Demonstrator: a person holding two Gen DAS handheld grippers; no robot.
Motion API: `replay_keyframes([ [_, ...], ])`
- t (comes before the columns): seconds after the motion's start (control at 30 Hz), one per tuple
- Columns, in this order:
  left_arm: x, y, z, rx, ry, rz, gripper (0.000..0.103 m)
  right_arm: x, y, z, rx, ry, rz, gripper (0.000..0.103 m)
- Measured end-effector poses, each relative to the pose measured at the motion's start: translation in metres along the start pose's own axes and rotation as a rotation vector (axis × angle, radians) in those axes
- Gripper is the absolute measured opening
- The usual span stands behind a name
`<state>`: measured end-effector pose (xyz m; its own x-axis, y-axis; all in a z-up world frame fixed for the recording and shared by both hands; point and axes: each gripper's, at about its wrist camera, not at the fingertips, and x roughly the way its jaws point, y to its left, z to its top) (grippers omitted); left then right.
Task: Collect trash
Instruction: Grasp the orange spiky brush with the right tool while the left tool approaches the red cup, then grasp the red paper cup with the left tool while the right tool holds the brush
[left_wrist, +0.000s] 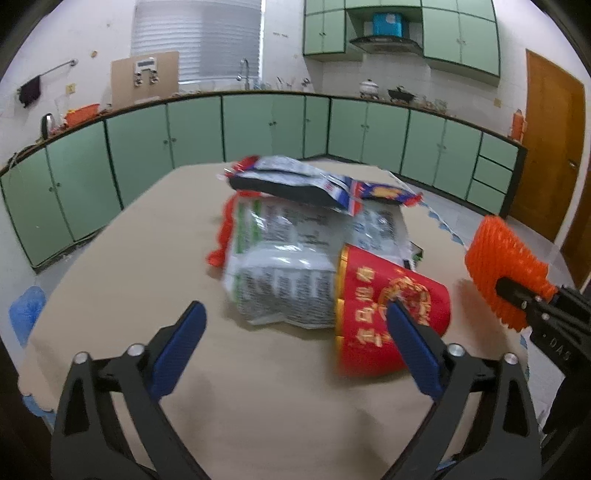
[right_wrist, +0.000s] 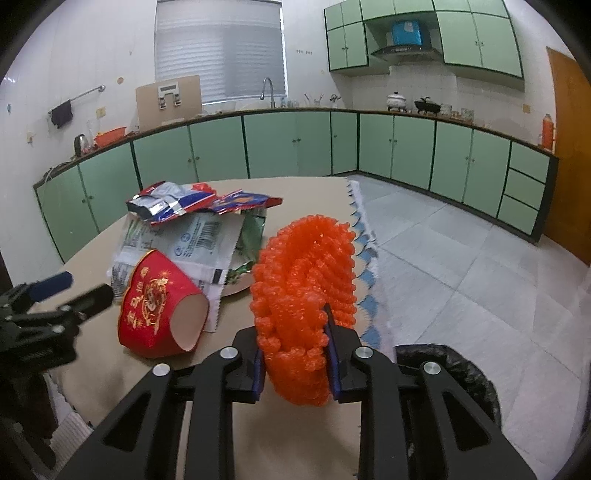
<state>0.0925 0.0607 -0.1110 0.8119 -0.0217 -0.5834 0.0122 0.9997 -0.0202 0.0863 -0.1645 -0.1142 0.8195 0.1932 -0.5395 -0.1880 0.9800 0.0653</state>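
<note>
**Trash: one piece gripped, the rest still on the table**

Trash lies in a loose heap near the middle of the table (left_wrist: 129, 258): a red paper cup (right_wrist: 159, 310) on its side with its mouth towards the right wrist camera, a large silvery printed wrapper (left_wrist: 288, 266) under and behind it, and a dark foil snack bag (left_wrist: 291, 181) with a red-and-blue wrapper (left_wrist: 384, 194) on top at the far end.

The right tool (right_wrist: 293, 354) is clenched on an orange foam net sleeve (right_wrist: 306, 280), its pads pressing the foam from both sides, and holds it clear of the table near the right edge. A bin lined with a black bag (right_wrist: 461, 373) shows on the floor just below and to the right of this tool, so the sleeve looks close to being dropped in.

The left tool (left_wrist: 295, 332) stands released, jaws wide, low over the table just in front of the cup; one finger overlaps the cup in view, but contact cannot be told.

As a judgement, the task is early: nothing is visibly in the bin, and the cup and all the wrappers remain.
</note>
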Motion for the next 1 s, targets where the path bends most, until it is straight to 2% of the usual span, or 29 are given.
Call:
replay_keyframes([
  [0.03, 0.004, -0.003, -0.001, 0.004, 0.012, -0.011, 0.086, 0.000, 0.000, 0.000, 0.000, 0.000, -0.004, 0.026],
  [0.13, 0.014, -0.011, -0.004, 0.006, 0.043, -0.033, 0.085, -0.001, -0.003, -0.002, 0.006, 0.003, -0.014, 0.026],
  [0.4, 0.018, -0.036, -0.007, 0.033, 0.052, -0.048, 0.095, 0.002, -0.013, -0.004, 0.023, 0.013, -0.035, 0.025],
  [0.8, 0.016, -0.060, -0.004, 0.017, 0.078, -0.071, 0.097, 0.007, -0.023, -0.007, 0.037, 0.020, -0.042, 0.025],
  [1.0, 0.030, -0.063, -0.010, 0.023, 0.127, -0.058, 0.097, 0.008, -0.022, -0.011, 0.042, 0.024, -0.043, 0.025],
])
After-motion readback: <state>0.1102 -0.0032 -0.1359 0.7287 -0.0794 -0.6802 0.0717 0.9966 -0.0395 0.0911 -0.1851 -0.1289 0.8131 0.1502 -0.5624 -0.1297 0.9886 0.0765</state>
